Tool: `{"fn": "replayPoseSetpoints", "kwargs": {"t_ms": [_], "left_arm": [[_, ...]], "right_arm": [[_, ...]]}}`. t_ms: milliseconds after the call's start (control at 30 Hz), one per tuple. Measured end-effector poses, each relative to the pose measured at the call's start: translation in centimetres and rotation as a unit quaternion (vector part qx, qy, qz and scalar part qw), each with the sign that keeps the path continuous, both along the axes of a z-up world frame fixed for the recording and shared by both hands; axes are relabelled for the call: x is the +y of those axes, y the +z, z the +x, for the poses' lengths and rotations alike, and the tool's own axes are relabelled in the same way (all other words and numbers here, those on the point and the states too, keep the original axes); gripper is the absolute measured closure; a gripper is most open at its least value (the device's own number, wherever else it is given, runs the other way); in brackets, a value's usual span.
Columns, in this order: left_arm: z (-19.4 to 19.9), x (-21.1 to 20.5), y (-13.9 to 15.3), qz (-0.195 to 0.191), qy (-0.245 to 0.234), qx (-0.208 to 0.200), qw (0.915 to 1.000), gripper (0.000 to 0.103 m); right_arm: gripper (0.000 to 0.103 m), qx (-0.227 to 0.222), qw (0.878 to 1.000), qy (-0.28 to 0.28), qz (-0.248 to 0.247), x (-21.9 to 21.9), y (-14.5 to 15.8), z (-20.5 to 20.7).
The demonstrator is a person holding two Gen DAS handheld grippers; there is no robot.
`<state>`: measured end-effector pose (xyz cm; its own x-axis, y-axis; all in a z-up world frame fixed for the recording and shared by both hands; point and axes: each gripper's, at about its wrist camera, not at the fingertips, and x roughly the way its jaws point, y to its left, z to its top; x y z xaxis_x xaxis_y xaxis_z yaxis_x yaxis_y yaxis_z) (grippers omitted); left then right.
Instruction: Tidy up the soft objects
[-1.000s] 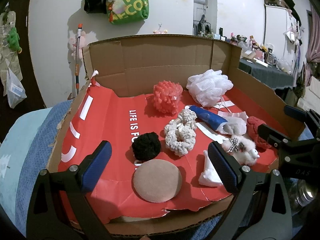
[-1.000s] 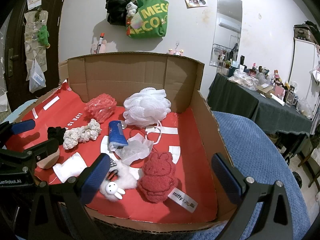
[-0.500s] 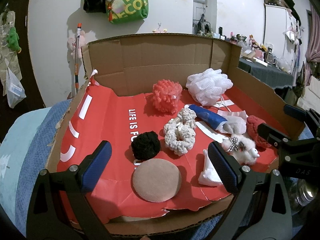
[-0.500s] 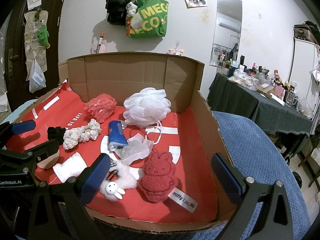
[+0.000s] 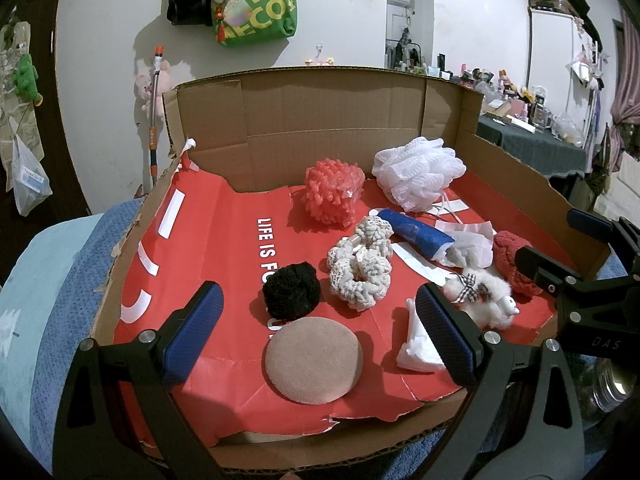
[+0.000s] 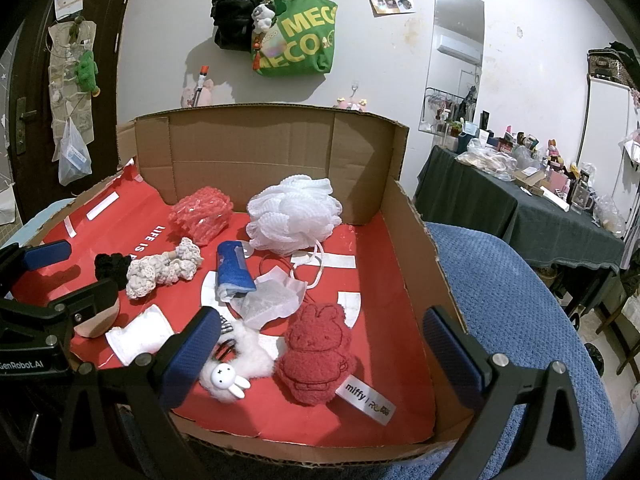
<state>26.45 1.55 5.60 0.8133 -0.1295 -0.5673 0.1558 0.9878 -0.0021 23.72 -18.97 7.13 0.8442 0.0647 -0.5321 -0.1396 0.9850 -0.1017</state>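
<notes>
A cardboard box lined with red paper holds soft things: a tan round pad, a black scrunchie, a cream crochet scrunchie, a coral puff, a white mesh loofah, a blue roll, a white folded pad, a white fluffy bunny clip and a red plush bunny. My left gripper is open and empty at the box's near edge, above the tan pad. My right gripper is open and empty, with the red bunny between its fingers in the view.
The box sits on a blue blanket. A green tote bag and a black bag hang on the wall behind. A cluttered dark table stands to the right. The box's left half holds only bare red paper.
Neither gripper has moved noticeably, and nothing in the box has shifted.
</notes>
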Motion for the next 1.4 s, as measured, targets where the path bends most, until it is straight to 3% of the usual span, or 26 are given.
{"fn": "replayPoseSetpoints", "kwargs": {"t_ms": [733,933,1267,1400], "left_arm": [[-0.1,0.0,0.0,0.002,-0.001,0.001,1.0000,0.005],[-1.4,0.1,0.7,0.007,0.007,-0.021,0.9997,0.005],[-10.6,0.8,5.7,-0.011,0.019,-0.054,0.9983,0.005],[-14.2,0.4,5.7,-0.020,0.013,-0.031,0.9992,0.000]], "right_arm": [[0.000,0.000,1.000,0.000,0.000,0.0,0.0,0.0],[0.000,-0.019,1.000,-0.010,-0.003,-0.3,0.7,-0.8],[0.000,-0.038,0.997,-0.023,0.067,-4.8,6.3,-9.0],[0.000,-0.021,0.997,-0.009,0.071,-4.8,6.2,-12.8]]}}
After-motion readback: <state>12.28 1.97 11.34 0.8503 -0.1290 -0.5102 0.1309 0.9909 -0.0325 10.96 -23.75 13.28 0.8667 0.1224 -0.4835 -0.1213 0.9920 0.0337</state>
